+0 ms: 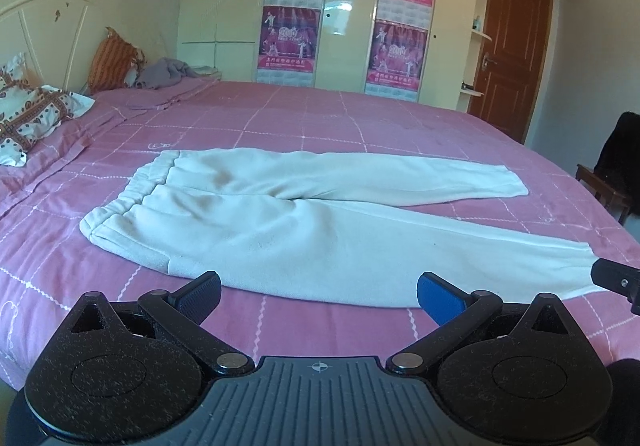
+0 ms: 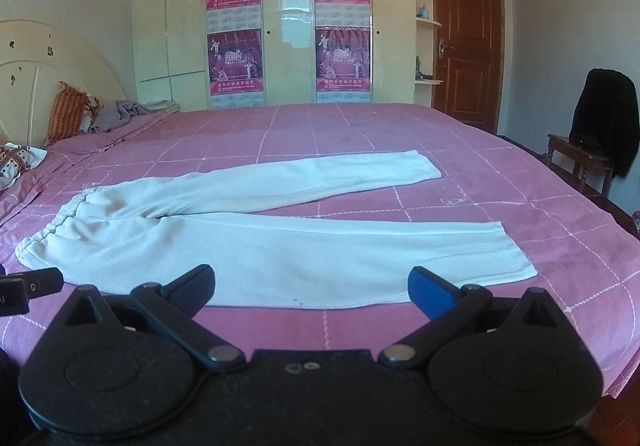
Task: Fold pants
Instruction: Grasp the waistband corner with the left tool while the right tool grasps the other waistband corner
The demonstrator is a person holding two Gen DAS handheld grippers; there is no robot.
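Observation:
White fleece pants (image 1: 304, 222) lie flat on the pink bed, waistband to the left, both legs spread out to the right in a narrow V. They also show in the right wrist view (image 2: 280, 246). My left gripper (image 1: 318, 296) is open and empty, just short of the near leg's edge, toward the waist end. My right gripper (image 2: 310, 288) is open and empty, just short of the near leg's edge, toward the cuff (image 2: 516, 254). The right gripper's tip shows at the left wrist view's right edge (image 1: 616, 280).
The pink checked bedspread (image 1: 360, 122) covers a wide bed. Pillows (image 1: 32, 118) and a grey garment (image 1: 168, 72) lie at the headboard on the left. A wardrobe with posters stands behind. A wooden chair with dark clothes (image 2: 600, 126) stands at the right.

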